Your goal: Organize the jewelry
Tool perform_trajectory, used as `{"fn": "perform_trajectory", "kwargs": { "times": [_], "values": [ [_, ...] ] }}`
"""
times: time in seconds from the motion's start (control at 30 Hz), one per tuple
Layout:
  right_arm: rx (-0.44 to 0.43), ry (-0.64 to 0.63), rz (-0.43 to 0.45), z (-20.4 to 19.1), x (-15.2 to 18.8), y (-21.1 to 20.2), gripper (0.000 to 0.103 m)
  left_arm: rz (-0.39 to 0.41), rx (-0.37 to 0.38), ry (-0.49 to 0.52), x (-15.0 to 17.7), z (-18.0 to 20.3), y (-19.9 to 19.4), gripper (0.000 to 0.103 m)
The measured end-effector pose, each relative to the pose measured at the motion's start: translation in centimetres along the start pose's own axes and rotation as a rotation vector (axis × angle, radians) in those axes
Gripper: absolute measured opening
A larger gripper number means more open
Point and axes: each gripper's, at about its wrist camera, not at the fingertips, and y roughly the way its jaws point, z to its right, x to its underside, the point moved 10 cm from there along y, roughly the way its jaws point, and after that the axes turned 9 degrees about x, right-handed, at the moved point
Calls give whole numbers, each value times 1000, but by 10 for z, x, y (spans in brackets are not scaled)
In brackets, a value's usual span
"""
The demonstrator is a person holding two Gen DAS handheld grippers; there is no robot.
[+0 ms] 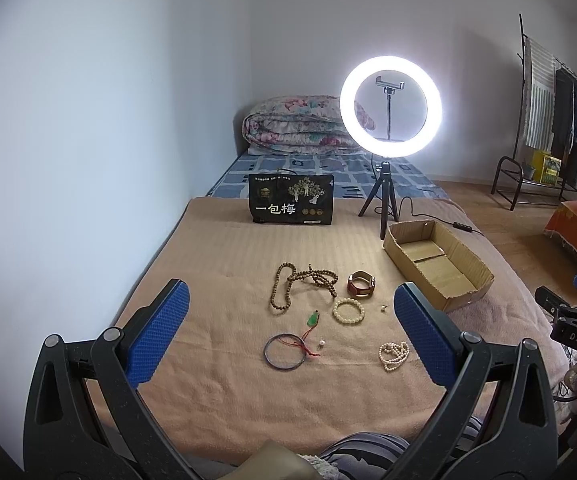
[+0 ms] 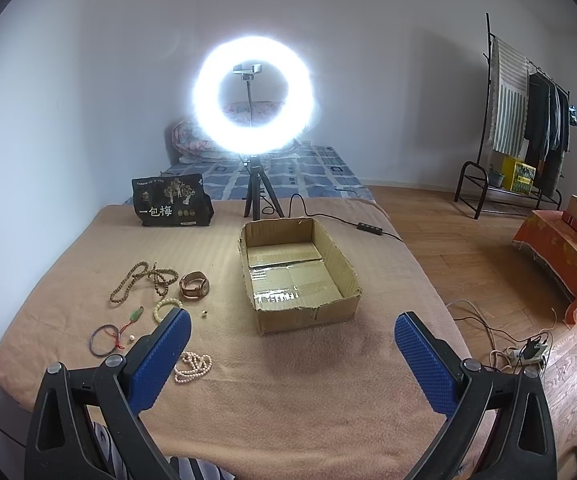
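Left wrist view: the left gripper (image 1: 290,300) is held above the bed with its blue fingers (image 1: 156,334) spread wide apart and nothing gripped. Between the fingers, on the tan blanket (image 1: 216,264), the jewelry is laid out: a thin bangle (image 1: 283,351) with a red cord and a green pendant (image 1: 313,317) nearest, a pearl necklace (image 1: 394,355) just inside the right finger, a cream bead bracelet (image 1: 348,311) beyond, then a brown bead strand (image 1: 302,285) and a wristwatch (image 1: 361,283) farther out. Past the right fingertip a cardboard box (image 1: 464,264) is seen, holding none of the pieces. In the right wrist view, the right gripper (image 2: 292,322) is likewise held with its fingers (image 2: 424,364) wide apart and nothing gripped; the box (image 2: 342,258) lies straight ahead between them, while the pearl necklace (image 2: 193,366) lies just beside the left finger and the remaining jewelry is spread farther out to the left. Beyond the box, a lit ring light (image 2: 253,94) on a tripod and a black snack bag (image 2: 171,201) are stood at the far end of the blanket.
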Motion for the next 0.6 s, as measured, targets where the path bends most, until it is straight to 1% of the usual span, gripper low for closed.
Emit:
{"fn": "perform_trajectory", "kwargs": {
  "times": [0.6],
  "values": [
    [-6,7,-11,0,3,3,103,2,-1,6,-1,2,0,103]
  ]
}}
